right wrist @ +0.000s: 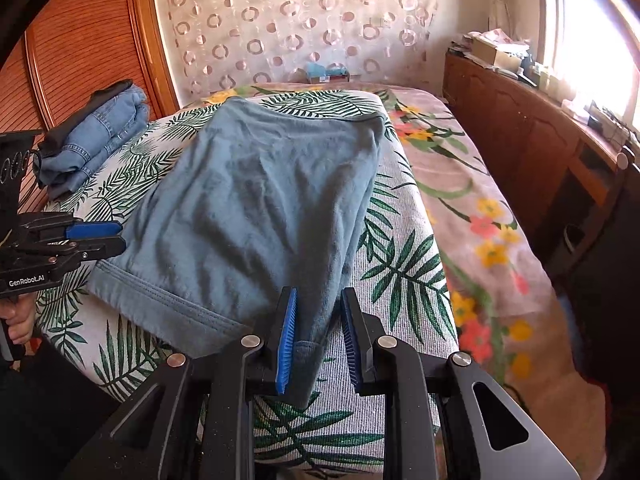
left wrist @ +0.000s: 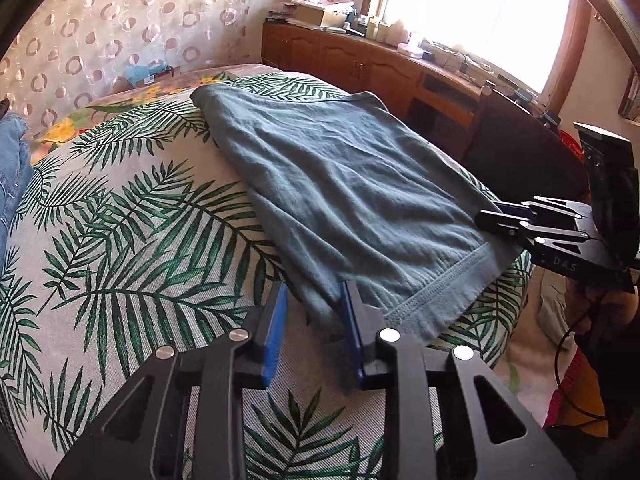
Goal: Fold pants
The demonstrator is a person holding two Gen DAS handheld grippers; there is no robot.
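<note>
Holding the blue-grey pants (right wrist: 260, 200) flat on the leaf-print bed (right wrist: 404, 264), we've got the right gripper (right wrist: 318, 332) and left gripper (left wrist: 316, 316) jaws each pinching a near hem corner.

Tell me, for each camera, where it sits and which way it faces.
Left wrist: on the left claw, aimed down the bed at the teal pants and window; right claw at right.
Right wrist: on the right claw, facing the pants, folded jeans; left claw and a hand at left.
Shared: pants, palm-print cover, circle-pattern curtain.
</note>
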